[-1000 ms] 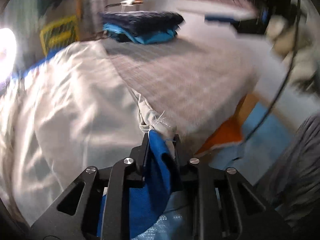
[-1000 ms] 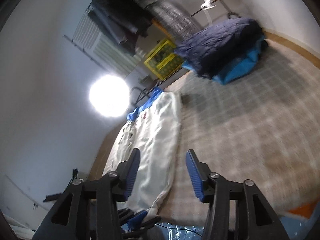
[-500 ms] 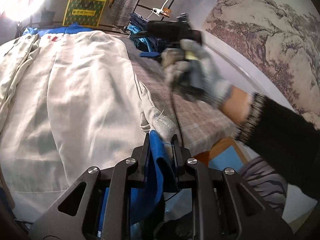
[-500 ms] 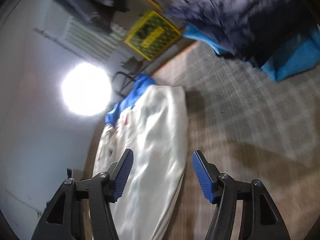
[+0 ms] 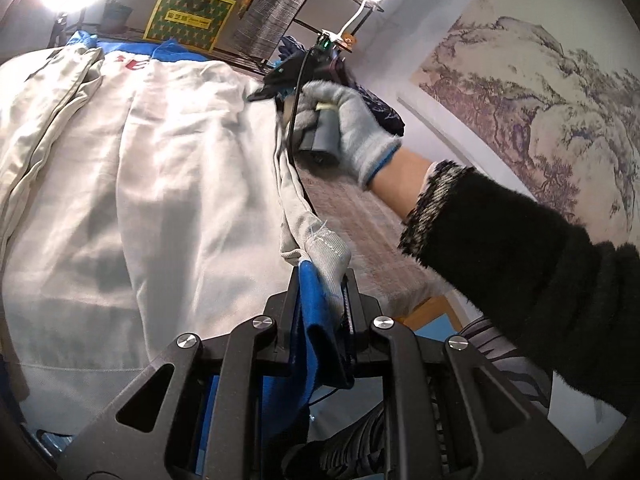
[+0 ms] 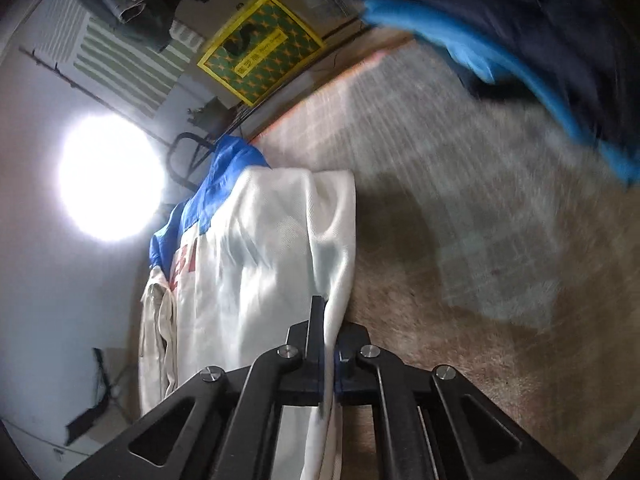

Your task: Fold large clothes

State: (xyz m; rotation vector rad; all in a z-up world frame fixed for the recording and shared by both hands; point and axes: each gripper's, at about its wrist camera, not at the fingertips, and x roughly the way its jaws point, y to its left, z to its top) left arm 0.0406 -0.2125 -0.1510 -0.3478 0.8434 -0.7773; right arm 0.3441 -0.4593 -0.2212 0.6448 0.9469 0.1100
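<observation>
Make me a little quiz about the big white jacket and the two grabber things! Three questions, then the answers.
1. True or false: the left gripper is clamped on the blue-and-white corner of the white jacket.
2. What is the right gripper doing? A) hanging open above the checked cloth B) pinching the jacket's long edge C) holding the yellow box
3. Fill in: the letters printed near the jacket's blue collar are ___ in colour.

Key: 1 true. 2 B: its jaws are shut with the white fabric between them. 3 red.
</observation>
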